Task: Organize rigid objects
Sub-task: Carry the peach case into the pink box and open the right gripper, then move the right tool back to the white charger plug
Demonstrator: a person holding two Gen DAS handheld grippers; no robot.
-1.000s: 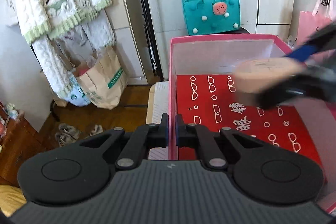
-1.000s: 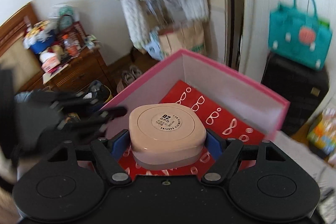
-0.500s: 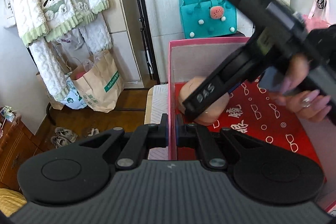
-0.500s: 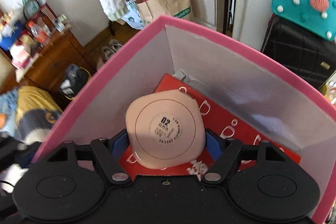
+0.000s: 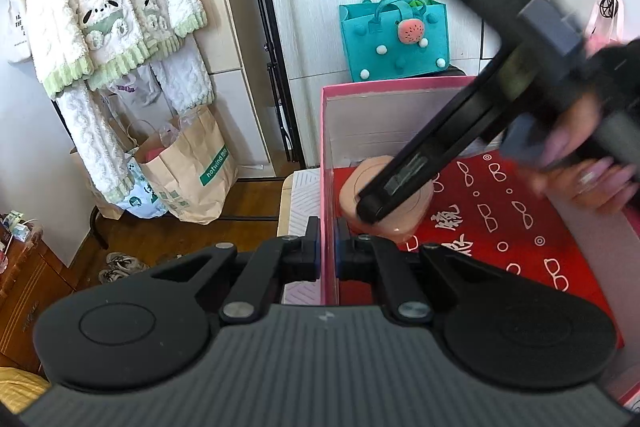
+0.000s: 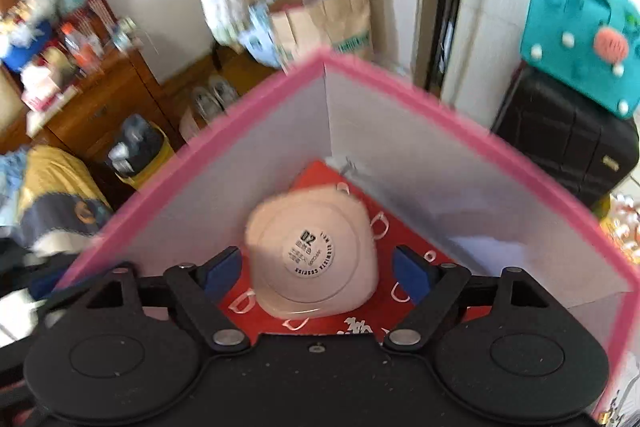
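Whereas half a second ago the right gripper [image 6: 316,269] clasped the compact between its blue pads, its fingers [image 6: 224,267] now stand spread, clear of the case on both sides. The pink box [image 6: 440,103], open-topped with pale inner walls, is the largest item; its floor carries a red sheet [image 5: 520,223] printed with white spectacle outlines and white Chinese characters too blurred to read. The left gripper [image 5: 328,247] is pressed together on the left wall of the box, one finger outside and one inside, as in the earlier frames. The right gripper's body [image 5: 460,131], seen from the left wrist view, slants down into the box from upper right with a green light lit on its rear end; the hand [image 5: 580,167] that holds it is blurred. The beige compact [image 6: 312,259], a rounded square case, lies on the red sheet in the far left corner of the box, close to the left wall, where earlier it hung in the grip. Its round central label reads "02" in bold; the ring of smaller print around it cannot be made out. Outside the box, a brown paper bag [image 5: 192,167] on the wood floor bears a green band marked "hotwind".
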